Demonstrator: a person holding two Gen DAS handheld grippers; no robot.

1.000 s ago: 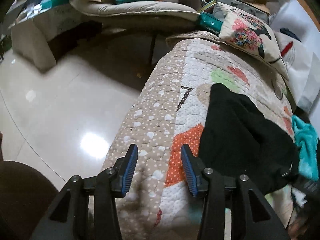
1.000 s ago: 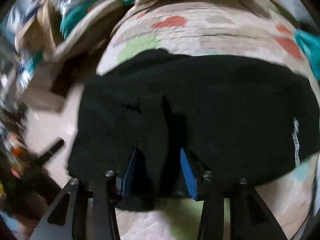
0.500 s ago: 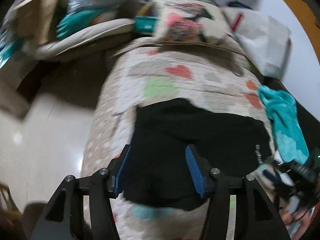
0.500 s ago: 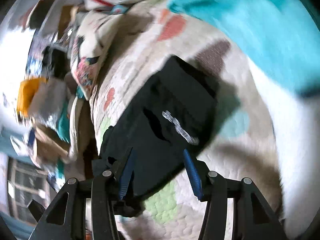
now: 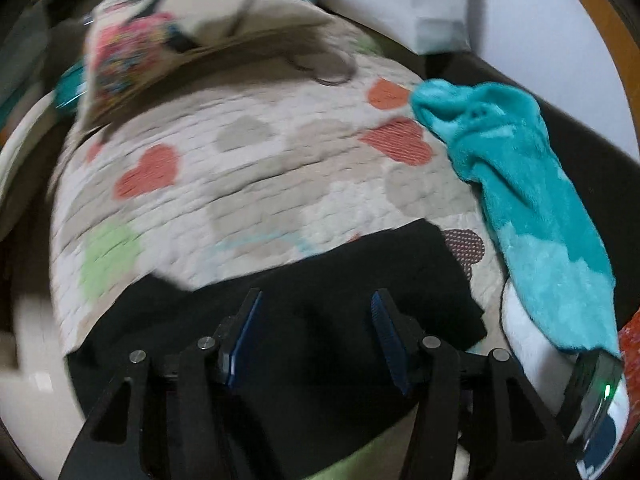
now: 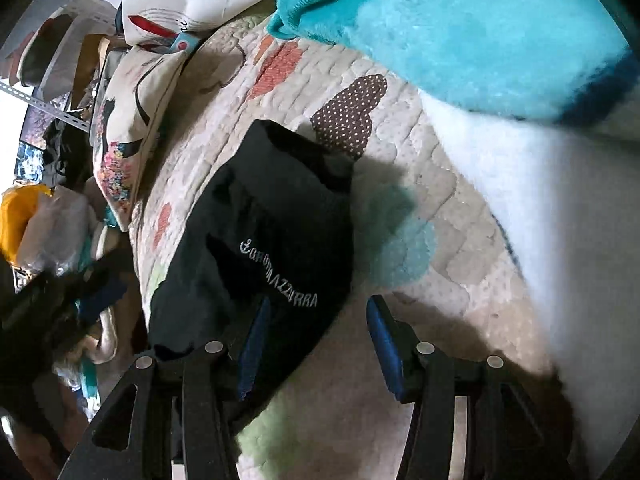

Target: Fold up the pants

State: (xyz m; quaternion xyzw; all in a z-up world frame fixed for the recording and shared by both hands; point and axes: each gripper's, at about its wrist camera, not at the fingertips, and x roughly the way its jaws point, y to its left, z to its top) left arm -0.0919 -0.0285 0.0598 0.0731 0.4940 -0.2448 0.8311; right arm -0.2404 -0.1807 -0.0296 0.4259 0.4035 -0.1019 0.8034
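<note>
The black pants (image 5: 328, 312) lie folded into a compact block on the heart-patterned quilt (image 5: 248, 184). In the right wrist view the pants (image 6: 264, 224) show white lettering near their near edge. My left gripper (image 5: 316, 320) is open, its blue-padded jaws spread just above the middle of the pants, holding nothing. My right gripper (image 6: 316, 332) is open too, at the pants' near right corner; its left pad lies over the cloth edge and its right pad is over bare quilt.
A teal fleece blanket (image 5: 528, 208) lies along the quilt's right side and fills the top of the right wrist view (image 6: 460, 20). A printed pillow (image 5: 168, 40) sits at the far end. A white bag (image 5: 408, 4) stands behind it. Clutter (image 6: 44, 232) lies on the floor left.
My right gripper has let go of the pants and pulled back to their right corner. My left gripper has swung from the quilt's left side to over the pants.
</note>
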